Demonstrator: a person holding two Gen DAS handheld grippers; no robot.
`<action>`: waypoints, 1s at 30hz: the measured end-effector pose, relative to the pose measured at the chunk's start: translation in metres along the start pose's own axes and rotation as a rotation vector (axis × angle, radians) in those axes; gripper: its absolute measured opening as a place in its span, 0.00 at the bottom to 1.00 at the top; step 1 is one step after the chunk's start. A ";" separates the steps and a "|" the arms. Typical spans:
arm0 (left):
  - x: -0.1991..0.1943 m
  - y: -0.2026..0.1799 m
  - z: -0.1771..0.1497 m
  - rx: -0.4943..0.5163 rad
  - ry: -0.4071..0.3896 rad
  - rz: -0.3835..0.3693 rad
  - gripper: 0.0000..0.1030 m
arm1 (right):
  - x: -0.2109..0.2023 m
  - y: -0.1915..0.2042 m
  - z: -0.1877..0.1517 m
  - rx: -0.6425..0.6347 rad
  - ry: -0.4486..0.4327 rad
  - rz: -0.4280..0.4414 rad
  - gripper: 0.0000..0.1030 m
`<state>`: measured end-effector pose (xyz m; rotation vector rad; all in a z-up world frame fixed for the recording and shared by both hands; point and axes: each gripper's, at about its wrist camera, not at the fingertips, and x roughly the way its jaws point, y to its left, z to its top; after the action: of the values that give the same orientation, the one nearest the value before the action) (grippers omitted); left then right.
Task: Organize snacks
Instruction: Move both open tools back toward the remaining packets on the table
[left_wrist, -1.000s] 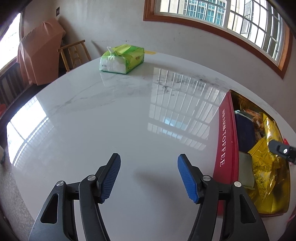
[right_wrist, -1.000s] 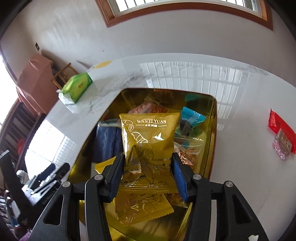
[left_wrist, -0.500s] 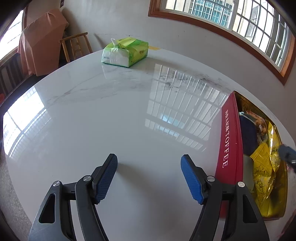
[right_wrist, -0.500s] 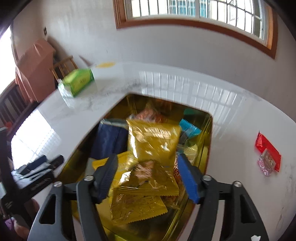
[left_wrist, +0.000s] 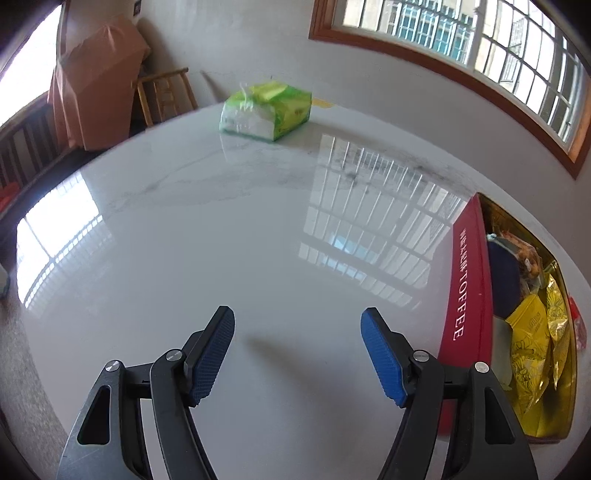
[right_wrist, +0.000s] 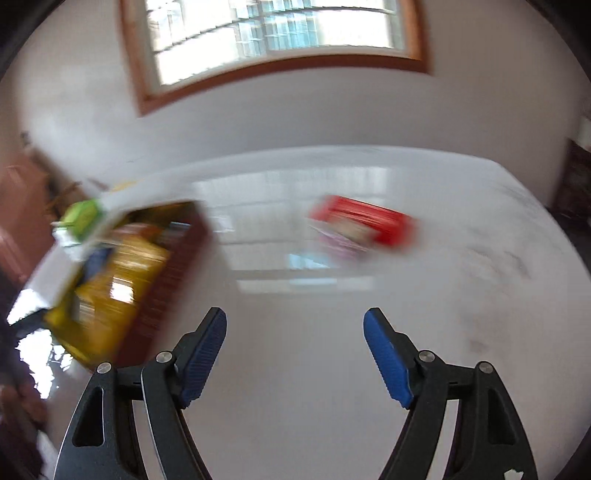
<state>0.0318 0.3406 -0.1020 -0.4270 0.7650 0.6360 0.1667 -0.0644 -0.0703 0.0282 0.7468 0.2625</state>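
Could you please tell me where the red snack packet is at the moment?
In the right wrist view, the red snack packet lies on the white table, right of the snack tin and ahead of the open right gripper.

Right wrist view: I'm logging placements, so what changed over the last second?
The right hand-held gripper let go of the gold snack packet, jaws just opening, now empty, and swung from the toffee tin toward the red packet. The left hand-held gripper stayed open over bare table.
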 end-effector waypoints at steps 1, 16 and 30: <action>-0.006 -0.002 -0.001 0.021 -0.028 0.007 0.69 | -0.001 -0.017 -0.004 0.009 0.005 -0.032 0.72; -0.120 -0.218 0.008 0.347 0.394 -0.673 0.69 | -0.009 -0.179 -0.033 0.212 0.028 -0.152 0.72; 0.018 -0.398 -0.008 0.148 0.727 -0.589 0.69 | -0.009 -0.189 -0.038 0.255 0.029 0.046 0.72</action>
<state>0.3035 0.0504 -0.0695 -0.7233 1.2919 -0.1553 0.1779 -0.2518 -0.1147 0.2843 0.8058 0.2107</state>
